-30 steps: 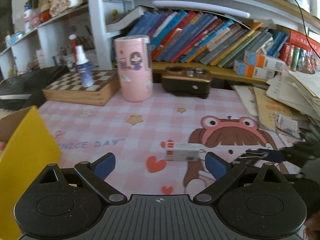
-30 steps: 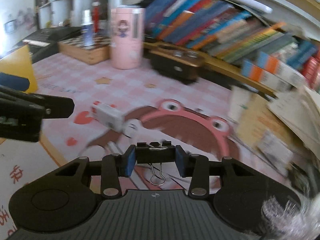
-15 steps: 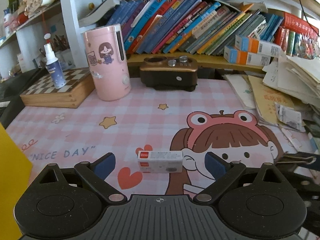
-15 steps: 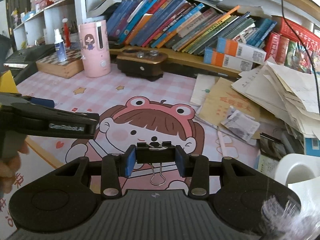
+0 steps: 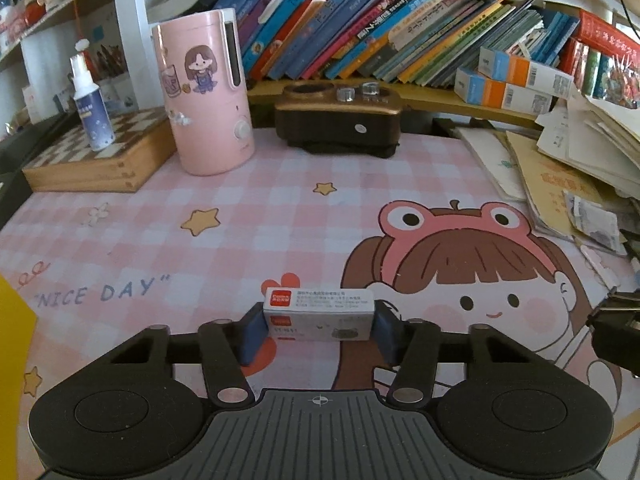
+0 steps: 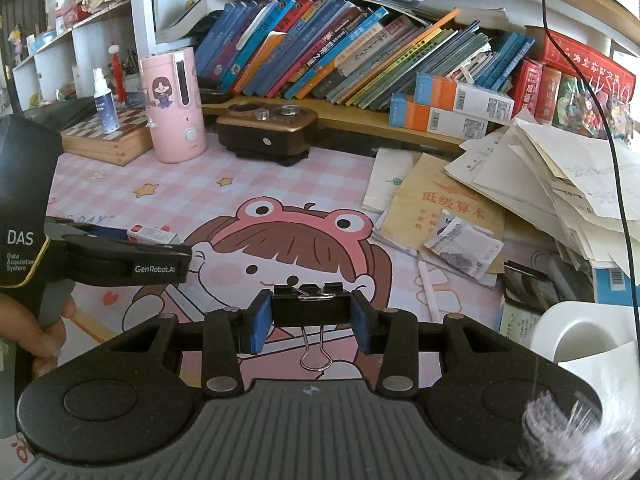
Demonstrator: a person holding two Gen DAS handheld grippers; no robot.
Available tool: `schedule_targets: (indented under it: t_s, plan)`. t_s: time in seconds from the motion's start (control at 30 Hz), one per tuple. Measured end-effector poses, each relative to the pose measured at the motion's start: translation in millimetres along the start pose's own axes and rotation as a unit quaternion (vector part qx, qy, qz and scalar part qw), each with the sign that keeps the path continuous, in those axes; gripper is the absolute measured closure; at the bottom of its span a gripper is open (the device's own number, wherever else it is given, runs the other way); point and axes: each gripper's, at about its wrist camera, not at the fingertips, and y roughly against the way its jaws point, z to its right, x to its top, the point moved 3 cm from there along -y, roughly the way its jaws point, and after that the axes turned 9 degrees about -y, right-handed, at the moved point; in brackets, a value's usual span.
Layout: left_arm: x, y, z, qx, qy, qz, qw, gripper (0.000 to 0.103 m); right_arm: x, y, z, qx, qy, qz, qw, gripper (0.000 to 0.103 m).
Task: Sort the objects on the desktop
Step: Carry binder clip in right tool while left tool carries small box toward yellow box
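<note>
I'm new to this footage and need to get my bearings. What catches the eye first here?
The cartoon girl in a frog hat printed on the pink checked desk mat dominates. At the near edge, the left gripper has its jaws closing on a small white box lying on the mat, while the right gripper holds a black binder clip. Behind stand a pink canister and leaning books.

Both views are evenly lit by soft daylight, and only faint shadows are cast on the pink desk mat [image 5: 280, 216]. Straight lines are bowed toward the edges by fisheye distortion, as seen in the row of books [image 6: 340, 56]. The corners are darkened. Focus is kept sharp throughout; a blurred pale fringe is seen at the right wrist view's lower right corner.
</note>
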Motion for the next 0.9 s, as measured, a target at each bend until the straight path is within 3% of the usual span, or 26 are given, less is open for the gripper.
schedule_targets:
  t_s: [0.43, 0.9]
  plan:
    - [-4.5, 45.0, -10.1, -0.010, 0.013, 0.036, 0.9992, 0.050, 2.1, 8.8, -18.2, 0.015, 0.016, 0.007, 1.000, 0.065]
    - [-37.8, 119.6, -21.4, -0.003, 0.029, 0.064, 0.9975, 0.050, -15.1, 42.3, -48.8, 0.054, 0.050, 0.011, 0.997, 0.065]
